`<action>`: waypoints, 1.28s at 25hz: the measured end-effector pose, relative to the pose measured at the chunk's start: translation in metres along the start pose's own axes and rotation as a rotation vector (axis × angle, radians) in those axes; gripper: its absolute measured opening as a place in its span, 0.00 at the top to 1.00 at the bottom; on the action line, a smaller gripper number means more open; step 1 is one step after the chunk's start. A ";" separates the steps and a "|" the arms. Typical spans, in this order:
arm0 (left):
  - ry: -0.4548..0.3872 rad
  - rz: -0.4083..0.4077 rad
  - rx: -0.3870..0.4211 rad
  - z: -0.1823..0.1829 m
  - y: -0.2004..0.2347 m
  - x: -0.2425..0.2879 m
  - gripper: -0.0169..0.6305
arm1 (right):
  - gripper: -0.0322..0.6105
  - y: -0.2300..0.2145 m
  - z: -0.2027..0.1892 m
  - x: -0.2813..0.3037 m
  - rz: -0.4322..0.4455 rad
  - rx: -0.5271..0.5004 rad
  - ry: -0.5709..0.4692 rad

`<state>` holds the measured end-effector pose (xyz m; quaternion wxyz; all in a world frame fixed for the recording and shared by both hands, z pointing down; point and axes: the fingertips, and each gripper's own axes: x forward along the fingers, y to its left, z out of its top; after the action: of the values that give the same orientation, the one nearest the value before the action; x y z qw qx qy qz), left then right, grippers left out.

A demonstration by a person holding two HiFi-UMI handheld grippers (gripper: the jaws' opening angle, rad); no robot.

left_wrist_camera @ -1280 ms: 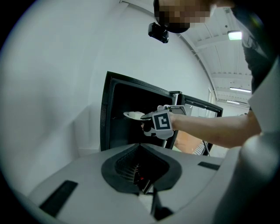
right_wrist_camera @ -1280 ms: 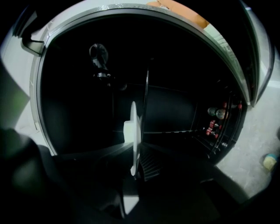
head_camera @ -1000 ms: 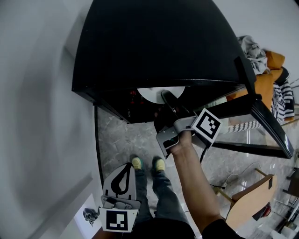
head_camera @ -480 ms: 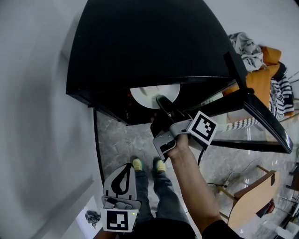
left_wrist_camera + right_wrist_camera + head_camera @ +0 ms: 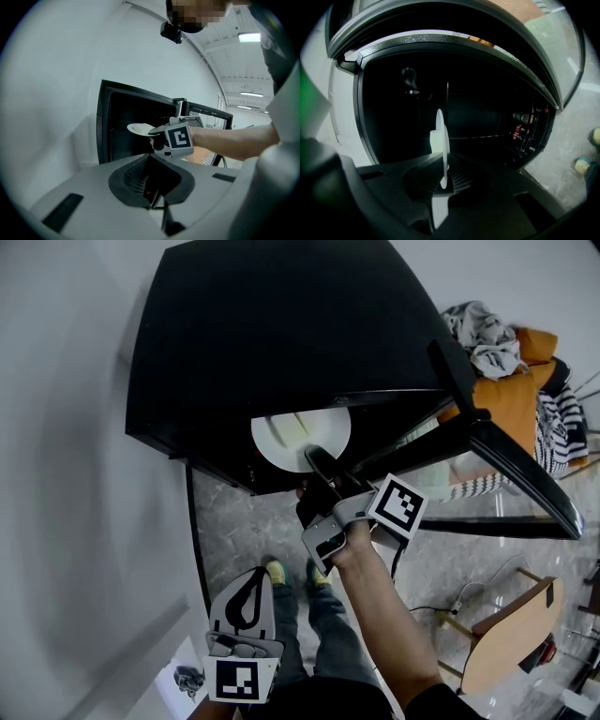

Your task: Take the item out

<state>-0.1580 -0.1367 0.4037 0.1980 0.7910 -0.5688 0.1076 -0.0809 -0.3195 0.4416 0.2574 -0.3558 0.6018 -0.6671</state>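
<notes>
A white plate (image 5: 300,432) with a pale block (image 5: 140,127) on it sticks halfway out of the open front of a black oven (image 5: 281,324). My right gripper (image 5: 314,457) is shut on the plate's near rim. In the right gripper view the plate (image 5: 441,145) shows edge-on between the jaws, with the dark oven cavity (image 5: 483,108) behind it. The left gripper view shows the plate held level in front of the opening. My left gripper (image 5: 251,576) hangs low by the person's legs, jaws together and holding nothing.
The oven door (image 5: 506,465) stands swung open to the right. Beyond it lies a heap of orange and striped clothes (image 5: 525,381). A wooden stool (image 5: 502,643) stands on the marble floor at lower right. A white wall (image 5: 66,474) runs along the left.
The right gripper has drawn back toward the person with the plate, so more of the plate shows outside the oven front. The left gripper has not moved.
</notes>
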 end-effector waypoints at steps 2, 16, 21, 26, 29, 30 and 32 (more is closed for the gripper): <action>-0.003 -0.005 0.006 0.003 -0.003 0.000 0.96 | 0.91 -0.002 -0.001 -0.006 -0.005 -0.003 0.008; -0.033 -0.017 0.060 0.026 -0.020 -0.007 0.96 | 0.91 0.010 -0.006 -0.054 -0.011 -0.031 0.056; -0.059 -0.021 0.076 0.040 -0.025 -0.014 0.96 | 0.91 0.015 -0.015 -0.078 -0.020 -0.038 0.083; -0.089 -0.013 0.178 0.057 -0.018 -0.029 0.96 | 0.91 0.029 -0.029 -0.110 -0.040 -0.045 0.133; -0.108 -0.015 0.183 0.068 -0.018 -0.033 0.96 | 0.91 0.038 -0.031 -0.133 -0.078 -0.051 0.153; -0.114 -0.023 0.184 0.069 -0.019 -0.032 0.96 | 0.91 0.040 -0.028 -0.139 -0.086 -0.061 0.157; -0.106 -0.045 0.185 0.067 -0.024 -0.032 0.96 | 0.91 0.047 -0.026 -0.153 -0.071 -0.088 0.168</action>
<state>-0.1498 -0.1322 0.3264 0.0962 0.8232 -0.5480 0.1133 -0.0114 -0.1917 0.3697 0.1665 -0.3307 0.6368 -0.6763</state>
